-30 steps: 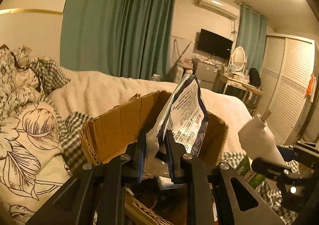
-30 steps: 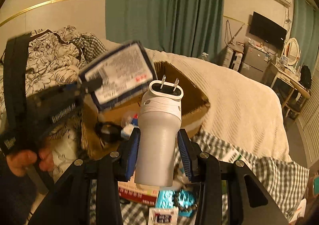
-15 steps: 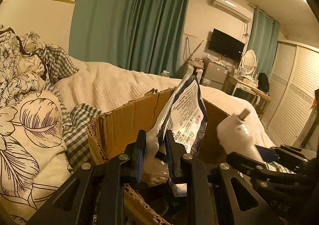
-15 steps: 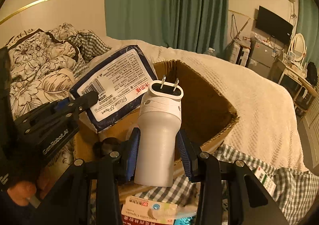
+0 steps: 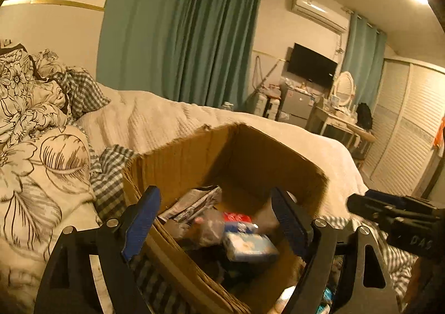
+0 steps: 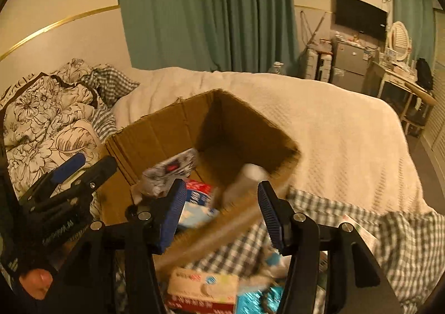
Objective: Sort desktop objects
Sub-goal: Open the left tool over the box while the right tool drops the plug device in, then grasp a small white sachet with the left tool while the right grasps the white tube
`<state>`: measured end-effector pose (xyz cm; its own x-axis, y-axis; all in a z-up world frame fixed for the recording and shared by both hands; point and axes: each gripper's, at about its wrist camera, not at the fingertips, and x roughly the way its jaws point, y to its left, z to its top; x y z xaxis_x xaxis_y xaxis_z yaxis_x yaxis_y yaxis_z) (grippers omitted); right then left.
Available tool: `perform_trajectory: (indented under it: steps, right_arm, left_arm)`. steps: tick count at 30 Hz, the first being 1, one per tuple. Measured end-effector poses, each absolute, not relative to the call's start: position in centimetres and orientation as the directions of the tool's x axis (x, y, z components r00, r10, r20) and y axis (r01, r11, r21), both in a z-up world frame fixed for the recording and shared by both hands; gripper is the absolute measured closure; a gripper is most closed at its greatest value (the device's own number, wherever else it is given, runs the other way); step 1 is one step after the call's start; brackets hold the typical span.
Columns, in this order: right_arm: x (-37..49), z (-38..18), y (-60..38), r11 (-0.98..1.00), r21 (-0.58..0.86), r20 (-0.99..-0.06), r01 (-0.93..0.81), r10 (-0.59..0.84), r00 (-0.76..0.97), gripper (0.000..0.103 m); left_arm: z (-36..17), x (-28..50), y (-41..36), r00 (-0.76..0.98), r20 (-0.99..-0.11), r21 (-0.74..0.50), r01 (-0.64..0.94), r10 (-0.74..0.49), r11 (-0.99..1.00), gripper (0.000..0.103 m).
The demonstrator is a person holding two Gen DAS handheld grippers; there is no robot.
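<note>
Two grippers hang over one cardboard box (image 5: 194,152), and both are empty.

In the left wrist view, the left gripper (image 5: 215,219) fills the lower half of the frame with its blue-padded fingers (image 5: 141,218) spread wide and nothing between them. Through the gap, at lower centre, the box interior shows a printed packet (image 5: 192,202) leaning on the left wall, a red-topped pack (image 5: 237,216) and a pale blue-white pack (image 5: 250,246) beside it, all blurred. The right gripper (image 5: 395,216) pokes in from the right edge of the frame; its opening cannot be judged here.

In the right wrist view, the right gripper (image 6: 219,215) sits at lower centre, fingers (image 6: 269,215) likewise parted around empty air. Above it, at centre frame, a white plug-in device (image 6: 246,179) lies motion-blurred inside the box (image 6: 167,125) against its right wall, with the packet (image 6: 172,168) to its left. The left gripper (image 6: 69,172) appears at the left edge, also spread.

Judging from this, a fair share of the sorting is done, as several things sit in the box. What is left lies at the bottom of the frame on the checked cloth (image 6: 319,219): a tissue box (image 6: 203,290), a shiny teal item (image 6: 258,298) and other small clutter too blurred to name.
</note>
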<state>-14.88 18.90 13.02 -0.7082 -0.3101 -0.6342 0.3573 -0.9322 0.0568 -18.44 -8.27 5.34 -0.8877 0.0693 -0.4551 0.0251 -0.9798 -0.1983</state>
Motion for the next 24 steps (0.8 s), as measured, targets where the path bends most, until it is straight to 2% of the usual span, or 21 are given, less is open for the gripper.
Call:
perform_trajectory:
  steps: [7,13,24]
  right_arm:
    - [-9.7,13.4,26.0,-0.963,0.027,-0.638,0.268,-0.223,-0.737,0.050]
    - [-6.9,11.9,30.4,-0.976,0.016,-0.677,0.218,-0.171,-0.716,0.050]
    - [-6.4,7.3,33.6,-0.980,0.007,-0.713,0.200,-0.145,-0.686,0.050]
  left_arm:
    - [5.5,-14.6,-4.6,-0.864,-0.489,-0.136,-0.057,0.117,-0.989,0.019]
    - [4.4,-11.9,-1.1,-0.837,-0.527,-0.134,-0.092,0.150,-0.987,0.019]
    - [-2.9,-10.3,5.4,-0.728,-0.662,-0.123,-0.132,0.180,-0.984,0.019]
